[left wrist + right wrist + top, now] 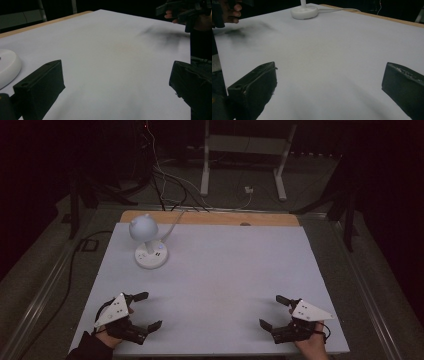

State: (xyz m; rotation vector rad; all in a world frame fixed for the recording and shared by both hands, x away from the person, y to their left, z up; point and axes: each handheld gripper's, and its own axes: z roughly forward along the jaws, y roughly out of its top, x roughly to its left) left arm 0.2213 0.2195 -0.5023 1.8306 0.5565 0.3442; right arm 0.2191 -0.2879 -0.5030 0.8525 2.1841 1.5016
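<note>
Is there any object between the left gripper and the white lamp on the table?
Nothing visible stands between them. The left gripper, jaws open, is at the near left of the white table; the lamp stands at the far left. Between them lies bare surface. The lamp's cable runs off behind it, away from the gripper.

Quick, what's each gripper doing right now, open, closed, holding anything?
Left gripper: open, holding nothing.
Right gripper: open, holding nothing.
</note>
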